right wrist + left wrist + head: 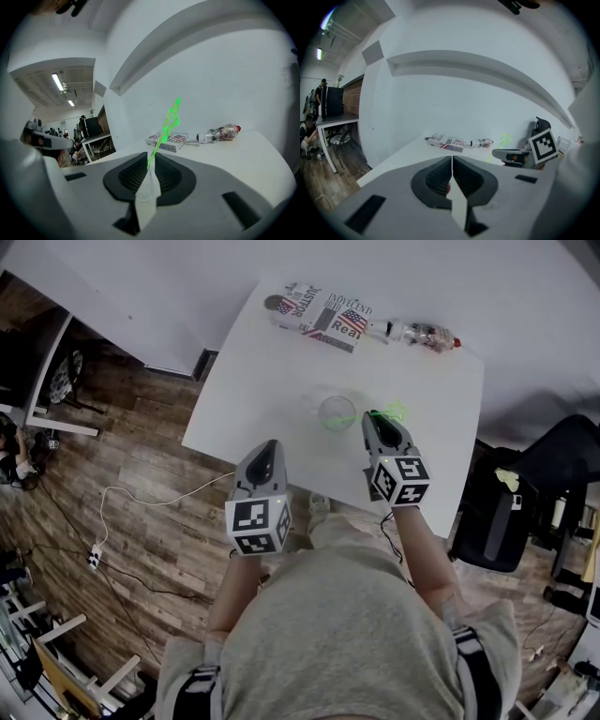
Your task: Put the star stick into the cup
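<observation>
The green star stick (169, 121) rises at a slant from between the jaws of my right gripper (151, 159). Those jaws stand slightly apart, with a gap wider than the thin stick, so the pads do not press it. From the head view, the star (397, 412) lies just beyond the right gripper (373, 418). The clear cup (337, 412) stands upright just left of that tip, and a green streak shows in it. My left gripper (266, 452) hovers shut and empty at the table's near edge. From the left gripper (452, 161) I see the star (505, 138).
A flag-printed box (322, 311) and a lying bottle (424, 335) sit along the far edge of the white table (253, 399). A black chair (511, 502) stands to the right. A cable (122, 498) runs over the wooden floor at the left.
</observation>
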`<state>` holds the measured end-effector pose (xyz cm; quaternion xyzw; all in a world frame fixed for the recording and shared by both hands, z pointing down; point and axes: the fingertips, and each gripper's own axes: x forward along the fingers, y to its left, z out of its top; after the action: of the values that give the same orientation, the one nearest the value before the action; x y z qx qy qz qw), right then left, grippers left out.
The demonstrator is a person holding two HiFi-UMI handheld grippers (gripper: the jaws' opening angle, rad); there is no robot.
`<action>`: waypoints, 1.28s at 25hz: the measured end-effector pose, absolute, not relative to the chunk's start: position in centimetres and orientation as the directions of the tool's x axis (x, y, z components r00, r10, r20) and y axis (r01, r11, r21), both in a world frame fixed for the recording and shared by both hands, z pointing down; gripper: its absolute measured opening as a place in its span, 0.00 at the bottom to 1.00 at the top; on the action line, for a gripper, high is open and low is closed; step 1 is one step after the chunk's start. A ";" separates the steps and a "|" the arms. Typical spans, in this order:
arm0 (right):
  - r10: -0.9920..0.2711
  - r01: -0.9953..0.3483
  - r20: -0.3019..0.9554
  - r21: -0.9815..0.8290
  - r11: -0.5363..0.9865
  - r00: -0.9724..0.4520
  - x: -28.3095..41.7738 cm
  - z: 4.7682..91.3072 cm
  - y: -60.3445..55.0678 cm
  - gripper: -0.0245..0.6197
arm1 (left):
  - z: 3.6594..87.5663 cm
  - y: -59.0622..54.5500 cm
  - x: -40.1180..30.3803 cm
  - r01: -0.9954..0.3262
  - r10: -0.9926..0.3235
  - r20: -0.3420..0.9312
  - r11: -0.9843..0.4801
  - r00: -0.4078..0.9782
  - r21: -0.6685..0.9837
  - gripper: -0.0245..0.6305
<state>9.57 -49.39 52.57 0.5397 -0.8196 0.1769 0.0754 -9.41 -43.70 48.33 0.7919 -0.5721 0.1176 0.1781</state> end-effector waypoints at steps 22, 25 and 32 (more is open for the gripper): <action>-0.886 -0.930 0.289 -0.172 0.325 -0.363 9.6 50.9 -41.3 0.19 | 46.9 -36.5 -9.9 -0.937 -0.873 0.340 -0.315 0.350 0.153 0.05; -0.894 -0.931 0.266 -0.159 0.329 -0.361 9.4 49.9 -38.9 0.19 | 46.7 -34.4 -9.7 -0.932 -0.873 0.328 -0.329 0.361 0.152 0.05; -0.900 -0.925 0.222 -0.144 0.351 -0.375 8.5 47.9 -32.9 0.19 | 45.9 -29.1 -9.9 -0.929 -0.880 0.300 -0.338 0.369 0.151 0.05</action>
<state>8.48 -32.92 47.92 0.5564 -0.8201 0.1230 0.0520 -9.91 -29.09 45.89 0.8138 -0.5555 0.0826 0.1493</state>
